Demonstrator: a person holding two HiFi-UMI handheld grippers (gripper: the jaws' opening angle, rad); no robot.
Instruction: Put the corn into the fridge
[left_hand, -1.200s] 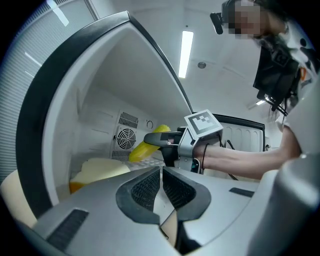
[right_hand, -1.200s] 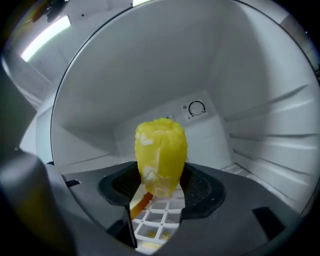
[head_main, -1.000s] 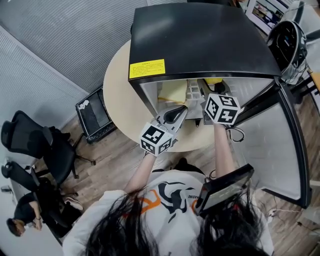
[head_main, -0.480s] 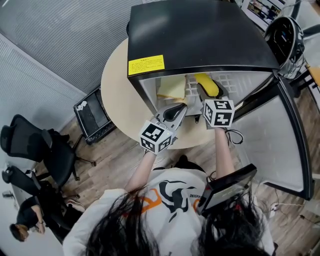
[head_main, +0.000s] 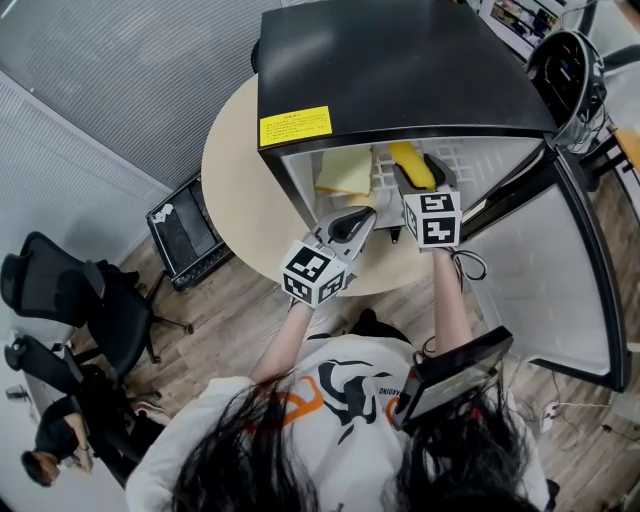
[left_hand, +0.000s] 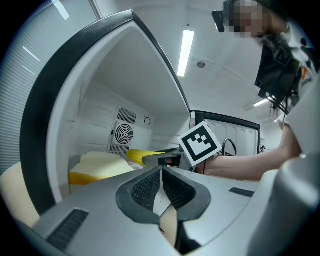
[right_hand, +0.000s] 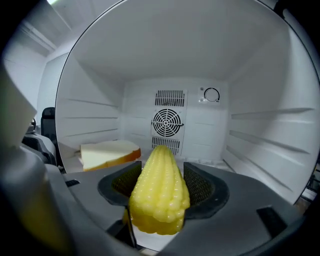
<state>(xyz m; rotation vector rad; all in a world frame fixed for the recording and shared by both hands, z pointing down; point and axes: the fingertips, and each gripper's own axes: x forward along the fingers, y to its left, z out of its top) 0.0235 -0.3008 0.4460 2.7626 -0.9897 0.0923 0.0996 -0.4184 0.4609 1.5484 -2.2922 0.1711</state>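
Right gripper (head_main: 420, 190), forearm stretched forward, reaches into the open fridge (head_main: 400, 70); jaws clamp the corn (right_hand: 159, 197) (tip toward the rear fan (right_hand: 167, 121)) just inside the front edge. Left gripper (left_hand: 161, 181) hovers at the fridge's front-left corner, jaws together, empty.

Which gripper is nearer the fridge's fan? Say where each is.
Right. The right gripper, shut on the corn, reaches inside the fridge, facing the fan on the back wall. The left gripper, shut, sits outside, at the opening's front edge.
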